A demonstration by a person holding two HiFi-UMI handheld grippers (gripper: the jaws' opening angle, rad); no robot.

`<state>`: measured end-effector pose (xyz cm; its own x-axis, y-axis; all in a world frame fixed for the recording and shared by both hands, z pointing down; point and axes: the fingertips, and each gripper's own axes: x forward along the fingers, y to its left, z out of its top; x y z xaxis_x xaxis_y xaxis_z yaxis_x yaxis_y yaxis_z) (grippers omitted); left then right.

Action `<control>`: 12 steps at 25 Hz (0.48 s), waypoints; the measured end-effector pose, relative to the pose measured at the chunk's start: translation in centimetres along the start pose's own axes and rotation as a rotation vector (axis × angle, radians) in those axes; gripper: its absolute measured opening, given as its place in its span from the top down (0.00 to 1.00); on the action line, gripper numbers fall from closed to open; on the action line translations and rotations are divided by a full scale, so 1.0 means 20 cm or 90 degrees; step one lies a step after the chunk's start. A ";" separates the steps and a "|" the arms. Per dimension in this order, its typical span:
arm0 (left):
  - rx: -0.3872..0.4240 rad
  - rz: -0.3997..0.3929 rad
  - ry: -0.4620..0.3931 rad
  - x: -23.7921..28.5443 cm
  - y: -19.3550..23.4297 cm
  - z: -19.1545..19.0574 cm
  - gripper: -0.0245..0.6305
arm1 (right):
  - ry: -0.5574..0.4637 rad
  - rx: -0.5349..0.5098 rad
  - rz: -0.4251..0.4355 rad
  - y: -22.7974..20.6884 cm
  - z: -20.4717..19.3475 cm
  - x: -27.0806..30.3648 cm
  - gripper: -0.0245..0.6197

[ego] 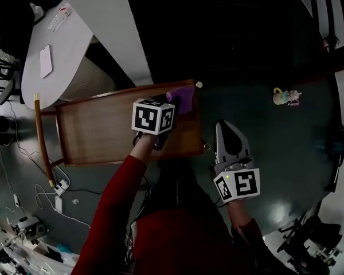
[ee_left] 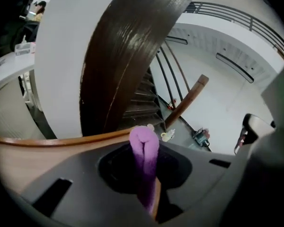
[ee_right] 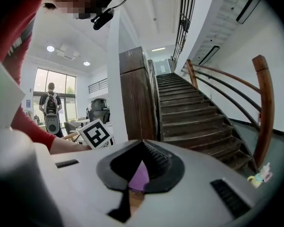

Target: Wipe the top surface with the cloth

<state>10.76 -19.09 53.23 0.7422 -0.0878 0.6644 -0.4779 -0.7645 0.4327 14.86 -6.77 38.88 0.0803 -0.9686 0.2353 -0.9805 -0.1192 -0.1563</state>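
While the left hand-held gripper (ego: 169, 105) is pinching the purple cloth (ego: 182, 98) at the table's (ego: 97, 133) corner, the right hand-held gripper (ego: 225, 129), pressed together, is idling off to the side; wiping strokes across the top are likely starting next.

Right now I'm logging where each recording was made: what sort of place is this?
Probably an indoor lobby of a public building: a wide dark staircase with curved wooden handrails, a long white rounded counter and a dark floor around the brown wooden table.
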 end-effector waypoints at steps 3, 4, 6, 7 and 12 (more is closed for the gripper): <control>-0.023 0.041 0.015 0.04 0.17 -0.02 0.87 | 0.013 -0.005 0.026 0.03 -0.01 0.05 0.94; -0.027 0.061 0.018 0.02 0.25 -0.02 0.87 | 0.017 -0.006 0.037 0.05 -0.01 0.07 0.94; -0.037 0.105 0.012 -0.07 0.44 -0.05 0.87 | 0.024 -0.007 0.058 0.08 -0.03 0.12 0.94; -0.046 0.127 0.005 -0.14 0.55 -0.07 0.87 | 0.028 -0.008 0.069 0.11 -0.04 0.14 0.94; -0.086 0.259 -0.016 -0.56 1.05 -0.22 0.87 | 0.048 -0.016 0.126 0.25 -0.06 0.27 0.94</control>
<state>-9.70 -31.35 57.60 0.4909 -0.3817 0.7832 -0.7900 -0.5739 0.2156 10.14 -12.34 40.59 -0.1270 -0.9533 0.2740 -0.9801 0.0781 -0.1824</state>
